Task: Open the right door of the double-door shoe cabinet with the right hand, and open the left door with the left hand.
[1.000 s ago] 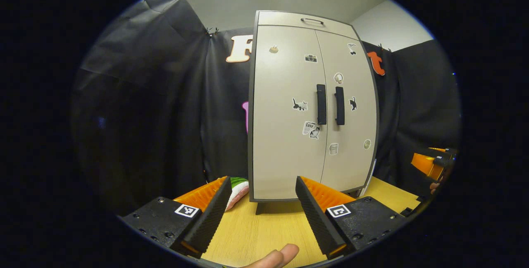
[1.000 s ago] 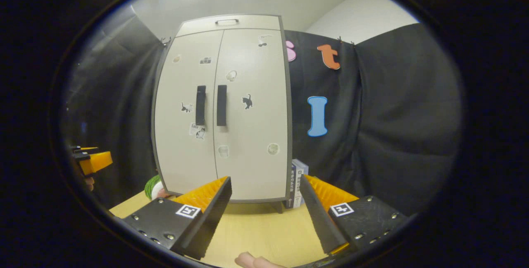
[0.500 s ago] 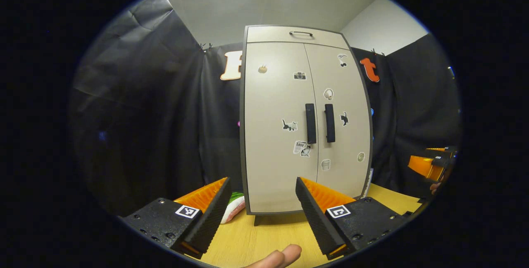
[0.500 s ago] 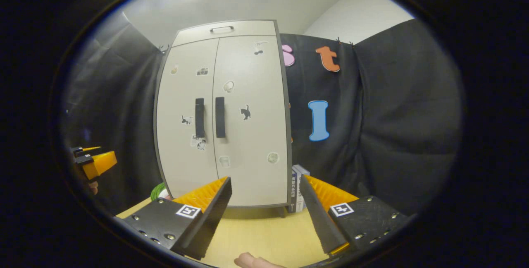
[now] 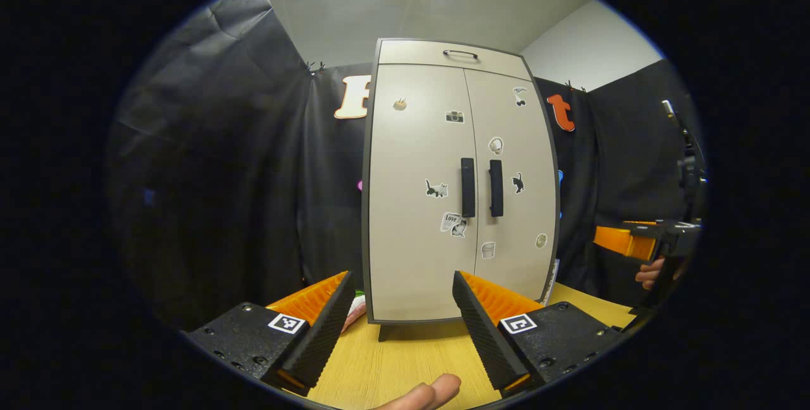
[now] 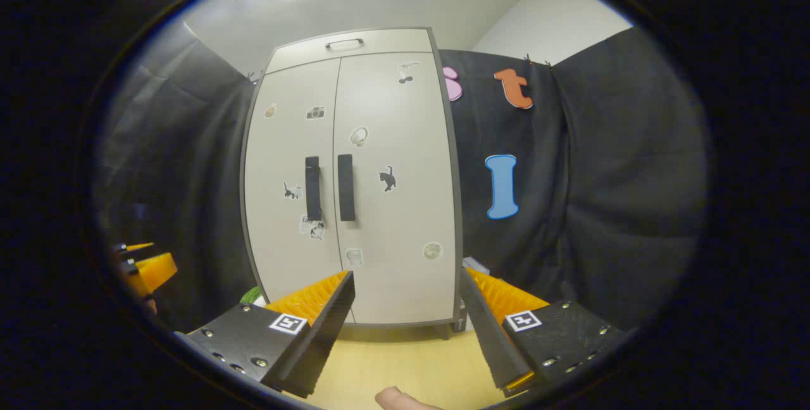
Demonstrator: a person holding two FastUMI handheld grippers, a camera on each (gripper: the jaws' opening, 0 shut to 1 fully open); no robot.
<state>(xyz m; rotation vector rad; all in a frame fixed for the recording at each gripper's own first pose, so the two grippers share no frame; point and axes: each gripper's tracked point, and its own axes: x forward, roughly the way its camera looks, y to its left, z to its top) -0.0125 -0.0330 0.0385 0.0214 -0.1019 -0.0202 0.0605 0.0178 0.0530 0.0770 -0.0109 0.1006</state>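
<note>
Left gripper view, cabinet (image 5: 417,207): stands upright on the table (image 5: 405,359), both doors closed, two handles side by side at the middle seam.
Left gripper (image 5: 400,309): jaws apart and empty, aimed at the left handle (image 5: 467,187), likely readied to take it.
Right gripper view, right gripper (image 6: 405,309): jaws apart, empty, well short of the right handle (image 6: 345,187), facing the right door (image 6: 395,195) it must open first.

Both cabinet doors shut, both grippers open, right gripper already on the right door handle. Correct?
Not quite: the right gripper hangs short of the right door handle, jaws apart, per the right gripper view. Both doors are shut and the left gripper is open too.
</note>
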